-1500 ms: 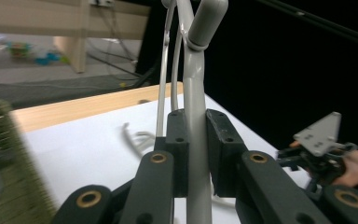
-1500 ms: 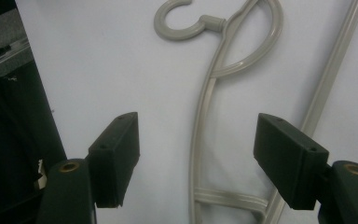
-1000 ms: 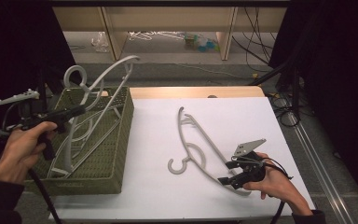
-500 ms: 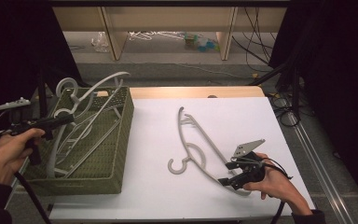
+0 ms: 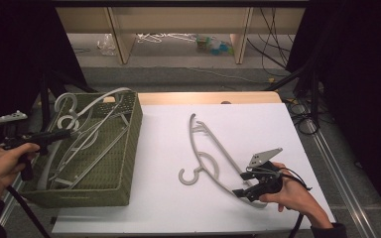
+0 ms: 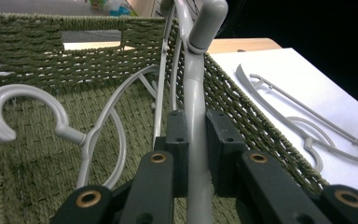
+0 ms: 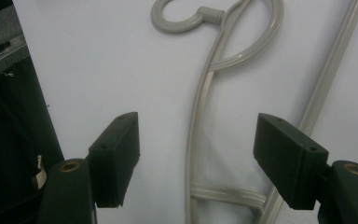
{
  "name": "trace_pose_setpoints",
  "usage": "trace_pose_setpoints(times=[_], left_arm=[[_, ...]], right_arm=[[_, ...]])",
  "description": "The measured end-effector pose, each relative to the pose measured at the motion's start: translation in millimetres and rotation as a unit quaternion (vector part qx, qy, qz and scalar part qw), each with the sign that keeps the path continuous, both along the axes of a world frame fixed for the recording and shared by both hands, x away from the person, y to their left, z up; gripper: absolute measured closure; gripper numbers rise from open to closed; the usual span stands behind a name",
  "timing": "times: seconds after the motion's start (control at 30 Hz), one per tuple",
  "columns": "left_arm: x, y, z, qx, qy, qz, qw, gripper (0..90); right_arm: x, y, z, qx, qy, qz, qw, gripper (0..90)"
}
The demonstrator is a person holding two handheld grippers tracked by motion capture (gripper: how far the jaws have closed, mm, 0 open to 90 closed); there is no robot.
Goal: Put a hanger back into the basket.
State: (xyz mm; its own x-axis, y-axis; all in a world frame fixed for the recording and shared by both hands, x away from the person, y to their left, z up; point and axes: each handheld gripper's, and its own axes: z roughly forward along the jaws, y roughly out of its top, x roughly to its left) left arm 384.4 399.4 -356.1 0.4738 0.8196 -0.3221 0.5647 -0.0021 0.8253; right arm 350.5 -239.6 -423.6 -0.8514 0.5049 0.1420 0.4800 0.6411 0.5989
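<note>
On the far left, the left gripper (image 5: 54, 135) is clamped tight on the grey plastic hanger (image 6: 196, 116), pads squeezing its smooth rounded bar, which runs straight away from the gripper toward the basket's far wall in the left gripper view. That hanger lies in the woven green basket (image 5: 124, 163), a rectangular, coarse-textured bin at the left edge of the tabletop (image 5: 258, 124), with its long axis going from the near left corner up to the far right rim and its hook end by the gripper. More grey hangers (image 5: 87, 148) lie tangled under it, one round hook (image 6: 9, 109) curling open against the weave. Across the white, matte tabletop lies a second hanger (image 5: 206, 148), flat, slim and curved, its long axis running diagonally from far left to near right, hook (image 7: 179, 18) pointing toward the near left. On the right, the right gripper (image 5: 240, 191) sits over that hanger's near end, jaws spread wide, straddling it without pressing.
</note>
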Motion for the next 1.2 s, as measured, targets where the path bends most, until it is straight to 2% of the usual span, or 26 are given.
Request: trace_pose_setpoints(times=[0.13, 0.3, 0.43, 0.57, 0.8, 0.9, 0.93, 1.03, 1.1, 1.2], left_arm=[[0.9, -1.5, -1.4, 0.01, 0.006, -0.011, 0.9999, 79.7], [4.5, -3.0, -6.9, 0.009, 0.016, -0.013, 0.9997, 79.6], [7.6, -7.5, -11.6, 0.023, 0.025, -0.012, 0.9994, 79.6], [11.5, -8.7, -17.2, 0.021, 0.039, -0.008, 0.999, 79.5], [21.3, -11.2, -34.7, 0.023, 0.076, 0.009, 0.9968, 78.9], [23.8, -8.5, -40.1, 0.054, 0.091, 0.031, 0.9939, 77.7], [24.0, -6.5, -42.5, 0.052, 0.094, 0.042, 0.9933, 77.7], [23.9, -4.8, -46.0, 0.059, 0.096, 0.054, 0.9922, 77.0], [24.5, -4.8, -47.7, 0.082, 0.092, 0.066, 0.9901, 76.9], [26.0, -5.0, -49.9, 0.097, 0.092, 0.078, 0.9879, 76.9]], right_arm=[[0.1, 0.1, 0.0, 0.0, 0.002, 0.001, 1.0, 32.2], [0.1, -0.2, -0.1, -0.001, 0.0, 0.0, 1.0, 32.2], [-0.4, -0.2, 0.0, 0.0, 0.005, -0.004, 1.0, 32.2], [-0.4, 0.1, -0.9, -0.003, 0.001, -0.001, 1.0, 32.1], [0.1, 0.0, -1.0, -0.003, -0.001, 0.0, 1.0, 32.2], [-0.6, -0.1, -0.5, -0.004, 0.003, -0.003, 1.0, 32.2], [-0.6, -0.3, -0.5, -0.004, 0.003, -0.002, 1.0, 32.2], [-0.2, -0.1, -1.1, -0.004, 0.002, -0.003, 1.0, 32.1], [0.5, 0.2, -2.3, -0.006, 0.001, 0.0, 1.0, 32.1], [0.6, 0.9, -2.8, -0.002, -0.003, -0.006, 1.0, 31.9]])
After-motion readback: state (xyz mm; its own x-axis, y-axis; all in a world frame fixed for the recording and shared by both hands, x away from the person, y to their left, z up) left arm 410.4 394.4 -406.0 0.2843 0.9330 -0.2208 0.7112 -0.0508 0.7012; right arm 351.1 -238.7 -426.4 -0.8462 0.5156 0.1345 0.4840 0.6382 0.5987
